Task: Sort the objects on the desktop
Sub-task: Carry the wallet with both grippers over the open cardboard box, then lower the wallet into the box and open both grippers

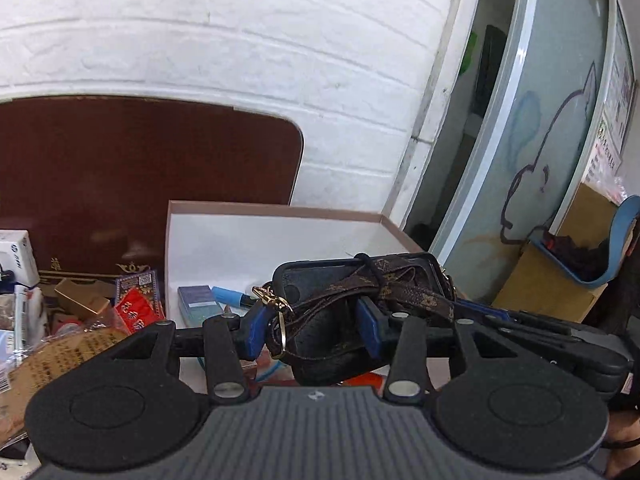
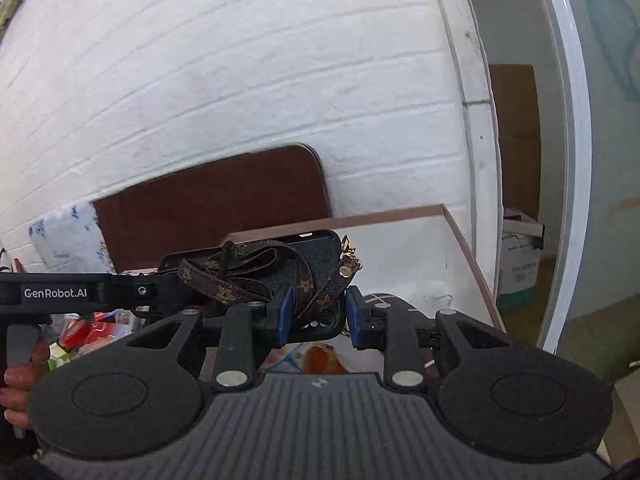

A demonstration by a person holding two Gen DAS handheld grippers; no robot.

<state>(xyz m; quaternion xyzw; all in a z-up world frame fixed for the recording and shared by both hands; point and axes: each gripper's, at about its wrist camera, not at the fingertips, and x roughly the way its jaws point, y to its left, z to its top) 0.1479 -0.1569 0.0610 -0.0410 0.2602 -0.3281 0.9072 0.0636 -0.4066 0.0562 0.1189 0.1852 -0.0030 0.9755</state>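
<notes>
**Phone case held over the white box by both grippers**

Both grippers are clenched on the same black phone case (image 1: 320, 344), which has a brown patterned strap (image 1: 404, 292) wound around it and a gold clasp (image 1: 276, 304) dangling. The left gripper (image 1: 312, 330) pinches one end between its blue pads; the right gripper (image 2: 316, 312) pinches the other end. The case hangs in the air above the open white box (image 1: 240, 240) with its brown rim.

Inside the box lie a small bluish carton (image 1: 198, 304) and a blue marker (image 1: 230, 295), side by side. Left of the box, packets, a gold box (image 1: 82, 300) and a red-and-blue pack (image 1: 138, 300) crowd the dark brown table (image 1: 140, 168). The table's far edge meets a white painted brick wall (image 1: 240, 40). To the right stands a frosted glass door (image 1: 552, 128) with a cartoon outline drawn on it, and cardboard cartons (image 1: 560, 276) sit on the floor near it.
</notes>
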